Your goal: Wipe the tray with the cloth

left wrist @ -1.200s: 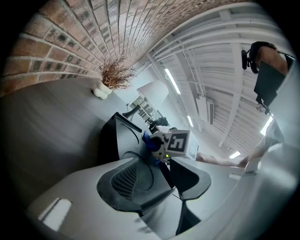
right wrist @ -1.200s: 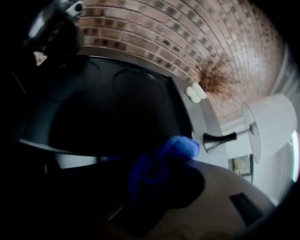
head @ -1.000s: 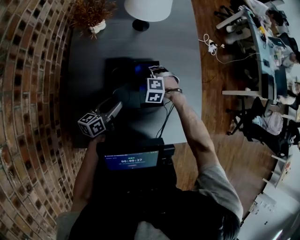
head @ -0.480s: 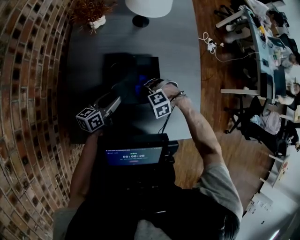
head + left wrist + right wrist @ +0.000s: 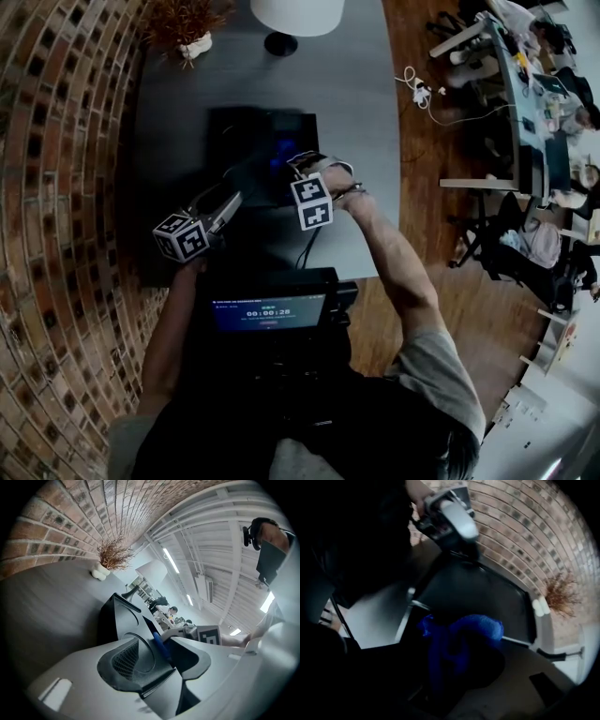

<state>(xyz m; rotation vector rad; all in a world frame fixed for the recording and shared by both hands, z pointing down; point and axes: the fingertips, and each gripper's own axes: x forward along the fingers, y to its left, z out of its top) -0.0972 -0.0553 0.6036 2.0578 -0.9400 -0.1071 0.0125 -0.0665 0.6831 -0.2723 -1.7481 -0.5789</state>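
cloth (image 5: 464,639) folds, right gripper view only

**Both grippers at the black tray**

A black tray (image 5: 234,131) lies on the grey table (image 5: 356,103). The left gripper (image 5: 232,187) reaches its rim at 8 o'clock. The right gripper (image 5: 292,167) points down at 4 o'clock, onto a blue cloth (image 5: 278,150) near the tray's middle. From the tray, a dried plant (image 5: 183,23) stands at 11 o'clock, a white lamp (image 5: 295,14) at 12, a lit screen (image 5: 267,312) at 6.
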